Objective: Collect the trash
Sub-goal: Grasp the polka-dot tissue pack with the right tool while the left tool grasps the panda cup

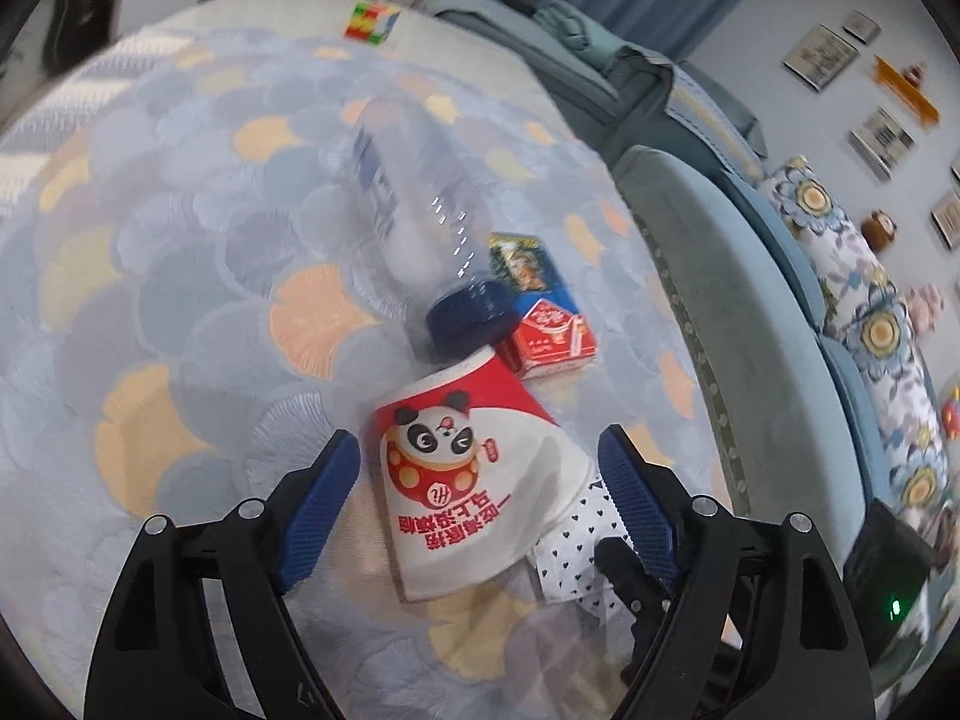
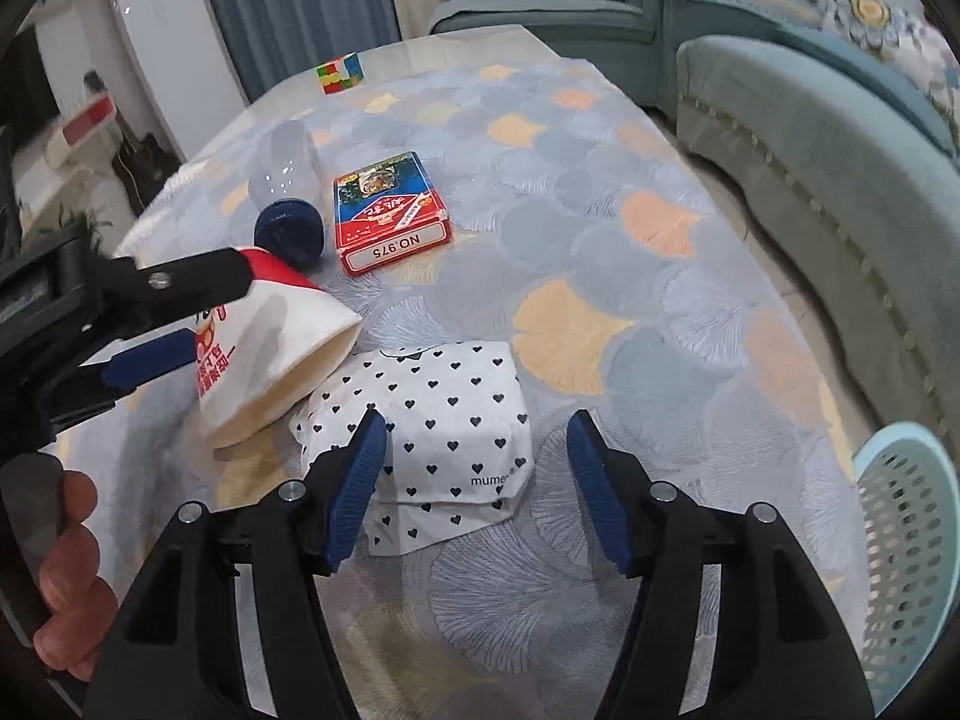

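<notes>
The left tool (image 1: 479, 459) has its jaws spread wide on either side of a crushed panda paper cup (image 1: 474, 480) lying on the patterned bench (image 1: 180, 300). Beyond the cup lie a clear bottle (image 1: 414, 204) with a dark blue cap and a red card box (image 1: 549, 330). A heart-print wrapper (image 1: 576, 558) touches the cup's lower edge.

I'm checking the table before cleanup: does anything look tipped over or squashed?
Yes. The panda paper cup lies on its side with its mouth flattened, between the open left gripper fingers. The clear bottle also lies on its side.
</notes>
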